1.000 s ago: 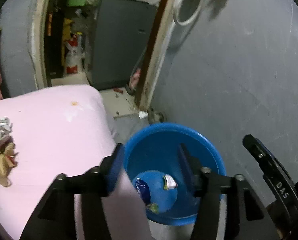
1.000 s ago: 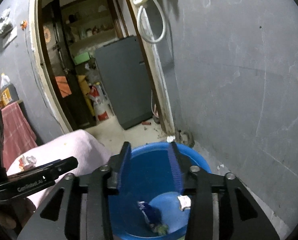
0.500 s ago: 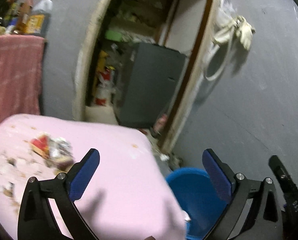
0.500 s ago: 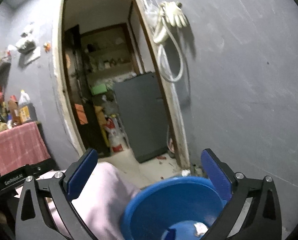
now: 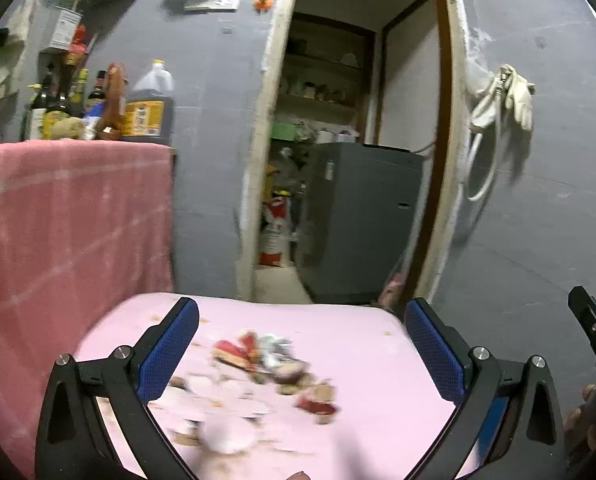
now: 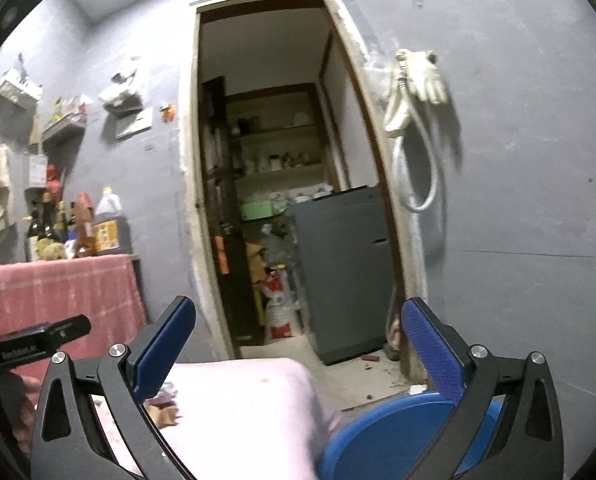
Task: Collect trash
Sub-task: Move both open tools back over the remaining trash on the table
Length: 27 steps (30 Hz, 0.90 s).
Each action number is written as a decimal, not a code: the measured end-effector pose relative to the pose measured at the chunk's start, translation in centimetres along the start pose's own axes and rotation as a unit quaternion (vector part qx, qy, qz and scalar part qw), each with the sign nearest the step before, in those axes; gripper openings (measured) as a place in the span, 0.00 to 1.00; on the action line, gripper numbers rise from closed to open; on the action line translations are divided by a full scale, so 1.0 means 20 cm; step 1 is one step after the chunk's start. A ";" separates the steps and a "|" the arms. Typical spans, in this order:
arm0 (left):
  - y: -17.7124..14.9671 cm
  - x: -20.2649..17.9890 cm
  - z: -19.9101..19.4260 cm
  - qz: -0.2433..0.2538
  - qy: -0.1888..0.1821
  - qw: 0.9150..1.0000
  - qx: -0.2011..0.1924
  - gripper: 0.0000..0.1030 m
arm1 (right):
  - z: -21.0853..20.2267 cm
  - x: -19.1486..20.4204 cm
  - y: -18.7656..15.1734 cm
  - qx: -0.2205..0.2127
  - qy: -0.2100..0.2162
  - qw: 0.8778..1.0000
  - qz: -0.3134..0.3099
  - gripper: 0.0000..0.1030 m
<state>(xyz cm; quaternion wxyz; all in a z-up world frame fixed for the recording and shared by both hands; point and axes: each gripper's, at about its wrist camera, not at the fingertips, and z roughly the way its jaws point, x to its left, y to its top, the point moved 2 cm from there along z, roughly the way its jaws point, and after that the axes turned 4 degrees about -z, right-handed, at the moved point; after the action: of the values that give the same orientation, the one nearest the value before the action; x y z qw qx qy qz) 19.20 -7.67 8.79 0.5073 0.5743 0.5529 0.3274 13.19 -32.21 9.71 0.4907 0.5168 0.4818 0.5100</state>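
A pile of trash, red and silver wrappers, brown scraps and paper bits, lies on the pink table. My left gripper is open and empty, its blue pads wide apart above the pile. My right gripper is open and empty, held over the table's right end. A blue bucket stands on the floor to the right of the table, its inside hidden. Some scraps show behind the right gripper's left finger.
A side table under a pink cloth carries bottles at the left. A doorway opens ahead onto a grey cabinet. White gloves and a hose hang on the grey wall at the right.
Both grippers opened wide and rose away from the blue bucket. The left gripper swung left over the table, so the trash pile now lies between its fingers.
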 end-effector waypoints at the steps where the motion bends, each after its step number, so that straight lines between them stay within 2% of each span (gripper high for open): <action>1: 0.00 0.04 -0.01 0.000 0.007 1.000 -0.004 0.98 | 0.01 0.03 -0.01 0.003 0.007 1.000 -0.001 1.00; 8: 0.00 0.27 -0.04 0.000 0.046 0.999 -0.022 0.98 | 0.11 0.25 -0.06 0.030 0.068 0.997 -0.021 1.00; 14: -0.06 0.43 0.03 0.002 0.060 0.998 0.015 0.98 | 0.23 0.38 -0.13 0.094 0.123 0.988 -0.017 1.00; 21: -0.15 0.53 0.16 0.008 0.071 0.996 0.060 0.98 | 0.42 0.53 -0.26 0.183 0.150 0.971 -0.041 1.00; 22: -0.16 0.53 0.19 0.010 0.069 0.995 0.068 0.98 | 0.44 0.55 -0.28 0.197 0.155 0.967 -0.046 0.99; 26: -0.19 0.55 0.28 0.014 0.056 0.993 0.100 0.98 | 0.54 0.62 -0.39 0.257 0.170 0.949 -0.066 0.82; 27: -0.20 0.55 0.30 0.016 0.054 0.993 0.107 0.97 | 0.55 0.63 -0.41 0.266 0.172 0.946 -0.071 0.82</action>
<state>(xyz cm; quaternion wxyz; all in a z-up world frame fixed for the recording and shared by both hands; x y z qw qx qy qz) 25.49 1.12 1.35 0.4066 0.6155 0.6024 0.3049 24.45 -19.34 2.18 0.2799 0.4975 0.7122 0.4087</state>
